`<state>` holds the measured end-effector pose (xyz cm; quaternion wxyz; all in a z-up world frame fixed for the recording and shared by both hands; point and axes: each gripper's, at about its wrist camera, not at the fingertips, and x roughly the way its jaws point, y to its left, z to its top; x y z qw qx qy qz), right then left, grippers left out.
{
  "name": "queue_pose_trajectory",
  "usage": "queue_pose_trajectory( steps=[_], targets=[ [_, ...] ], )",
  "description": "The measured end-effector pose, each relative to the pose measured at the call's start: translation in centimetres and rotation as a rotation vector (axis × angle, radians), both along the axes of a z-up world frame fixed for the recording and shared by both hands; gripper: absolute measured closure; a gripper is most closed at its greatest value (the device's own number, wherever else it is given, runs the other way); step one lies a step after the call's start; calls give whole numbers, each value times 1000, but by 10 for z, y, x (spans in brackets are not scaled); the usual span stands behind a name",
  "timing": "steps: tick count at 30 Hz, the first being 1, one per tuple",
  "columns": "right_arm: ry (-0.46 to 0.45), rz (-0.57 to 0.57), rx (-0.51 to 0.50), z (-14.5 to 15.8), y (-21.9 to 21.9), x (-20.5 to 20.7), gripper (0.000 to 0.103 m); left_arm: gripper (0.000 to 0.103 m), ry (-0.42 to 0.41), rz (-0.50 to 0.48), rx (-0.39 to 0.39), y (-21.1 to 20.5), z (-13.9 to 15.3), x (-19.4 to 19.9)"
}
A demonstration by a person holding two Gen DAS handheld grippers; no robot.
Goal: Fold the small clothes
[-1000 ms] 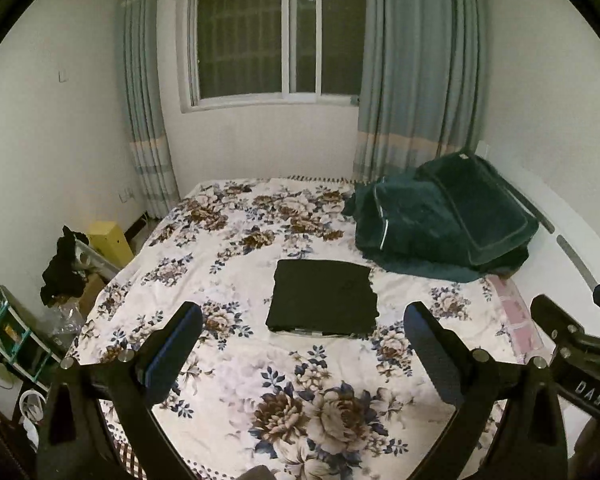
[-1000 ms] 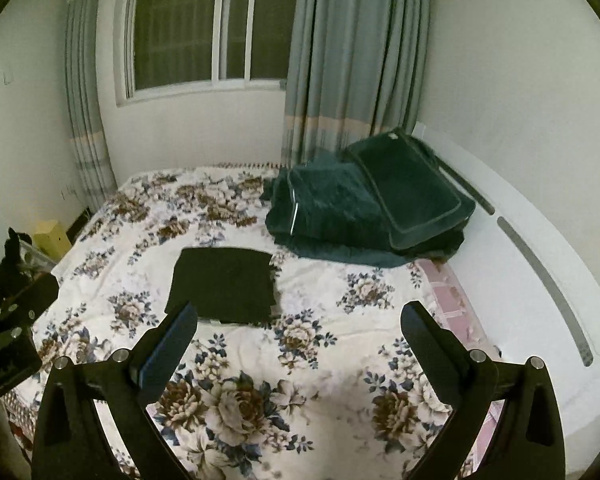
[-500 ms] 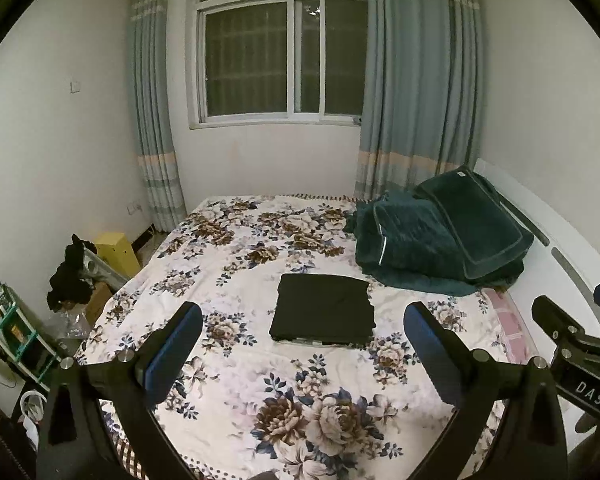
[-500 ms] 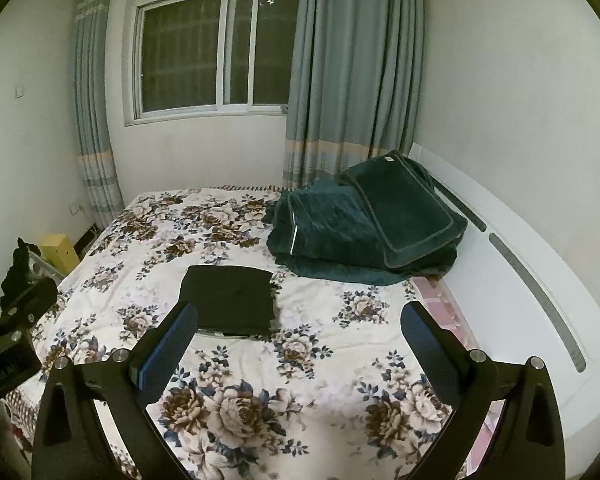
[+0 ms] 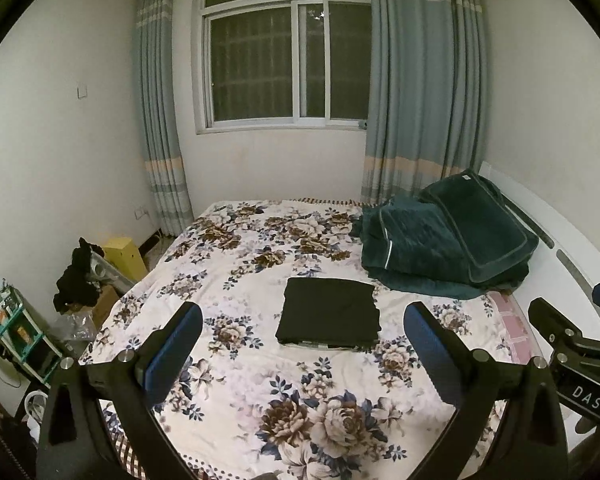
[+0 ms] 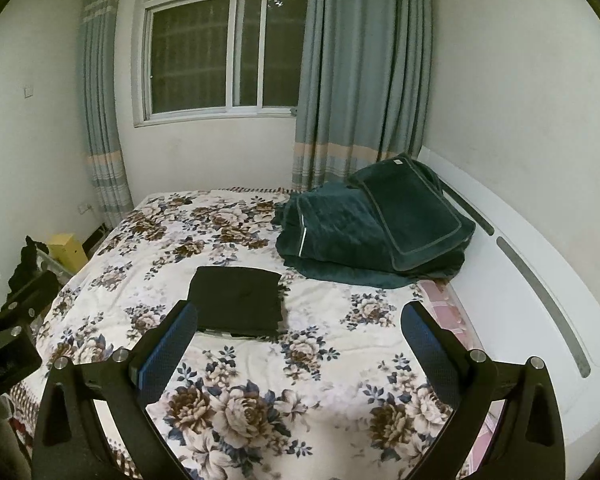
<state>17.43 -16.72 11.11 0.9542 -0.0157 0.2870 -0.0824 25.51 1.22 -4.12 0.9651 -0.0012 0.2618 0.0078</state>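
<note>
Pulled back and up from the bed [image 5: 236,280] within the last second, both hand-held grippers [image 5: 302,334] [image 6: 300,330] spread wide and empty, leaving the folded black garment [image 5: 329,315] mid-frame, apparently finished.

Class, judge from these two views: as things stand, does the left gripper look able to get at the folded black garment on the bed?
Probably yes. The left gripper is open and empty, and only bare floral bedspread lies between it and the folded black garment.
</note>
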Motion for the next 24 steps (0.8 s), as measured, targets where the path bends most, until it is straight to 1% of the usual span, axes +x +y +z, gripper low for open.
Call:
queue_pose_trajectory(
  steps=[24],
  targets=[
    [5,13,-3,-8,4,4,0,0,12,-8,-9,0,-1,2]
  ],
)
